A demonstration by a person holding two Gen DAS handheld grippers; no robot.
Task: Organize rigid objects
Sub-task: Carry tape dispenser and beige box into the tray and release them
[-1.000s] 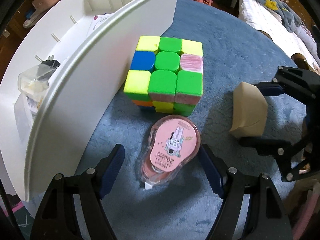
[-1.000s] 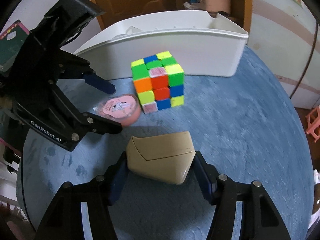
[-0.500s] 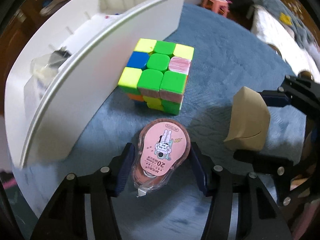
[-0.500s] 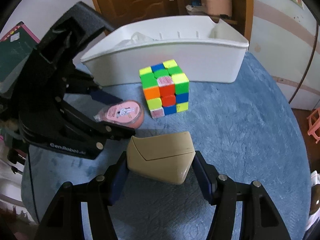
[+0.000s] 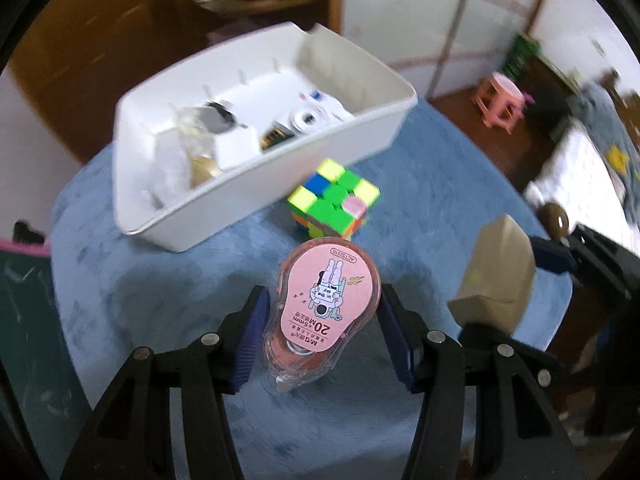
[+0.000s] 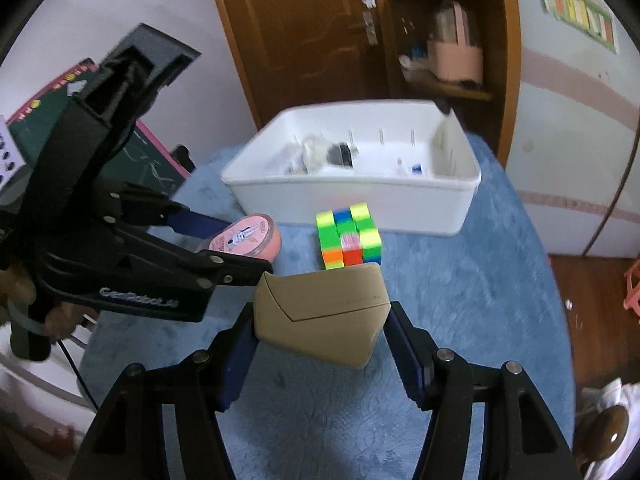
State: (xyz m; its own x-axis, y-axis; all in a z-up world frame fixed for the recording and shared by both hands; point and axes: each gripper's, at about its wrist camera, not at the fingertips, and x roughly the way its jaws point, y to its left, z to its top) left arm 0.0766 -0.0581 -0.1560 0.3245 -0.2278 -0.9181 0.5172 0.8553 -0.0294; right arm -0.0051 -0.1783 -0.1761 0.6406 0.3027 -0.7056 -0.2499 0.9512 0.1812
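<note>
My left gripper [image 5: 322, 320] is shut on a pink correction tape dispenser [image 5: 324, 304] and holds it above the blue table cover; it also shows in the right wrist view [image 6: 244, 236]. My right gripper [image 6: 320, 328] is shut on a tan wedge-shaped box [image 6: 320, 312], also lifted; the box shows at the right of the left wrist view [image 5: 496, 276]. A multicoloured puzzle cube [image 5: 334, 204] [image 6: 348, 236] sits on the cover just in front of a white plastic bin [image 5: 352, 136] [image 6: 360, 196] that holds several small items.
The round table has a blue fuzzy cover [image 6: 460, 300]. A green chalkboard [image 6: 152, 160] stands at the left. A pink stool [image 5: 500, 100] and a bed [image 5: 580, 168] lie beyond the table. A wooden door [image 6: 312, 32] is behind the bin.
Both grippers have risen with their objects; the left closed on the tape dispenser and lifted it. The bin's inside now shows from above and the cube looks farther away.
</note>
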